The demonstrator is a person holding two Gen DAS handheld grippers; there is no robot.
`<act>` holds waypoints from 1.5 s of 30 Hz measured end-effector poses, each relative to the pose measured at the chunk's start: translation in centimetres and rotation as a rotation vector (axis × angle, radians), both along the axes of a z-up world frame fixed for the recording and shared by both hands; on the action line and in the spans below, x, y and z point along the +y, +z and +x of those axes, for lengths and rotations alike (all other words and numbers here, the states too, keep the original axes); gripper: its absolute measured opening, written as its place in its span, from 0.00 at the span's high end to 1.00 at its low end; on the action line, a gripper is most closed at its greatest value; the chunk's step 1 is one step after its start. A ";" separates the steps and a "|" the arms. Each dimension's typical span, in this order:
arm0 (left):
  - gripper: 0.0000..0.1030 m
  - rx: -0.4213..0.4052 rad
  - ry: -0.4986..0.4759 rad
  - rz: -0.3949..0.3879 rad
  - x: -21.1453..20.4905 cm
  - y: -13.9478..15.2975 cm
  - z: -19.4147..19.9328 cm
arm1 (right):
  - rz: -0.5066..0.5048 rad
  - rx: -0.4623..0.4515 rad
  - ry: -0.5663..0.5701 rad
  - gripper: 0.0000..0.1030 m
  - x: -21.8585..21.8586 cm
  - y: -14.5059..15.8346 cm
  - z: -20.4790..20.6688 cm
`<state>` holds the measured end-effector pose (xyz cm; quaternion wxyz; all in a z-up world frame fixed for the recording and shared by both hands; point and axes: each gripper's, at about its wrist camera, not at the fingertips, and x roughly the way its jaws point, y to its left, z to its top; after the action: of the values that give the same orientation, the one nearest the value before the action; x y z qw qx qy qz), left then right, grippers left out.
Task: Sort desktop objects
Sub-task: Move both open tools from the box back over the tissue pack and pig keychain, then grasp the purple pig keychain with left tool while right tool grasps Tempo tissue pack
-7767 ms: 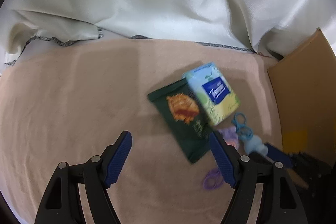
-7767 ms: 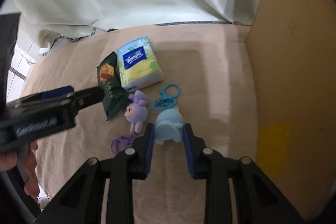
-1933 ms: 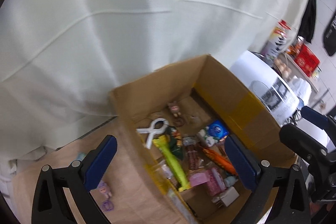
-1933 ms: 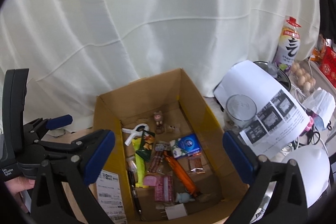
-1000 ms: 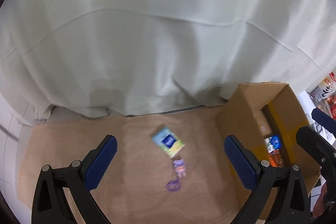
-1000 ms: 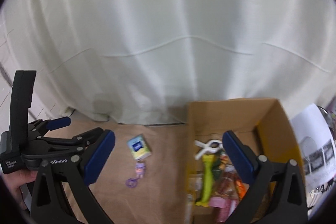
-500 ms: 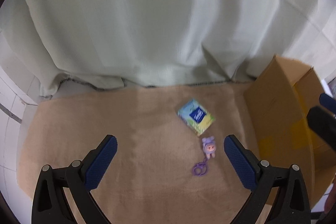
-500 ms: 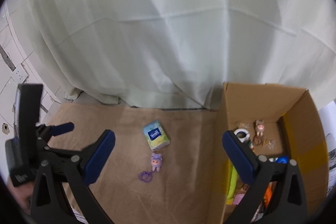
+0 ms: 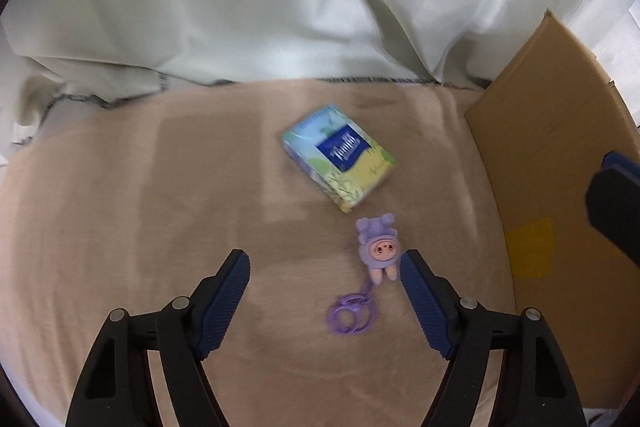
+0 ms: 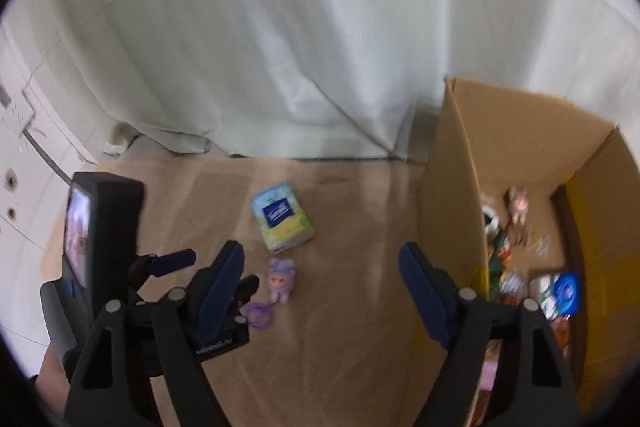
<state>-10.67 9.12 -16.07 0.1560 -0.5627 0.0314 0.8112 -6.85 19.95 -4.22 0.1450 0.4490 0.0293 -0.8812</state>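
Now hovering low over the tan-covered counter (image 9: 120, 211), with the left hand-held gripper (image 9: 325, 263) spread wide and holding nothing. Sitting just inside its right pad: the purple plush pig keychain (image 9: 379, 249), lying flat, face up, feet toward the camera, with a purple clasp ring (image 9: 352, 315) trailing on a short cord. Lying just beyond the plush, apart from it by a thin gap: the tissue pack (image 9: 340, 158), flat and turned at an angle.

Judging the keychain as very light, soft and squashy, so likely to give under the pads rather than slip; not fragile. Looking best to pinch across the round plush body, not the cord or ring, since the thin ring is lying flat against the cloth and seeming hard to get under. Expecting the ring to be dangling and swinging once lifted, so possibly snagging the rim of the cardboard box (image 9: 560, 131) standing at the right.

Judging the tissue pack as light too, with a slick film wrapper and a compressible filling; gripping across its short sides seeming safest, and needing nearly the full spread.

Also hanging wide apart and empty higher up: the right hand-held gripper (image 10: 322, 259), looking down on the same plush (image 10: 281, 279), the pack (image 10: 282, 222) and the box (image 10: 456, 211), already holding a jumble of small items too blurred to name.
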 end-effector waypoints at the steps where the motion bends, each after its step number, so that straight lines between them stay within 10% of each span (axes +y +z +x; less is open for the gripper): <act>1: 0.24 0.002 -0.004 -0.009 0.4 -0.4 0.0 | 0.007 0.003 0.004 0.19 -0.2 -0.1 0.1; 14: 0.45 -0.015 -0.010 0.033 4.1 -3.5 -0.7 | 0.005 0.024 0.003 0.19 0.2 -0.1 0.4; 18: 0.71 0.014 -0.010 0.026 4.5 -3.6 -0.8 | 0.019 0.027 0.003 0.19 0.3 0.0 0.5; 32: 0.72 0.023 0.105 0.000 -4.2 -0.2 -0.1 | -0.006 -0.002 0.073 0.19 -4.5 -0.5 -1.3; 45: 0.72 0.021 0.180 -0.005 -10.4 -1.9 -2.6 | 0.105 -0.066 0.082 0.19 -7.7 -7.5 -5.9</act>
<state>-13.24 -1.32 -18.01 0.0806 -0.5551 -0.0156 0.8277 -12.77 12.22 -11.68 0.1580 0.4834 0.0889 -0.8564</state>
